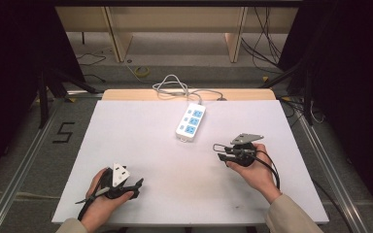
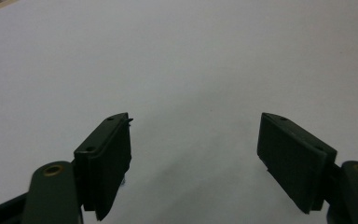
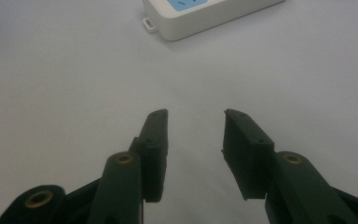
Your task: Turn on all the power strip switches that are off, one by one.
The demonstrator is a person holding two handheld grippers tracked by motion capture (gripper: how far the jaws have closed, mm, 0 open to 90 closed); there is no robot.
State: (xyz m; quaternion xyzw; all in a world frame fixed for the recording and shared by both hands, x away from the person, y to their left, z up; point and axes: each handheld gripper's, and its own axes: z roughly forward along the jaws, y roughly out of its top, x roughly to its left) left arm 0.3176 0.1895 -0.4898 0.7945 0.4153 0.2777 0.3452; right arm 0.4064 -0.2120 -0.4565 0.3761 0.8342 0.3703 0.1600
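We see a white power strip [image 1: 191, 121] lying flat on the bench [image 1: 141, 145], near the far edge. It is a long plastic box with round corners and three blue socket faces in a row. Its grey cord [image 1: 175, 87] curls in loops just past the strip and hangs over the far edge of the bench. The bench top is smooth, flat and pale, with no shine.

The right claw [image 1: 217, 151] sits near the strip, on the side closer to the person, and points toward it. In the right gripper view we see its two black jaws standing partly apart, with only bare bench between them. The jaws are flat, hard-looking blocks with small screws. The end of the strip, with a little loop tab, lies ahead of them.

The left claw [image 1: 138, 187] is well apart from the strip, close to the near edge of the bench. In the left gripper view its jaws stand wide apart and hold nothing. A grey three-cornered plate sits on top of each claw.
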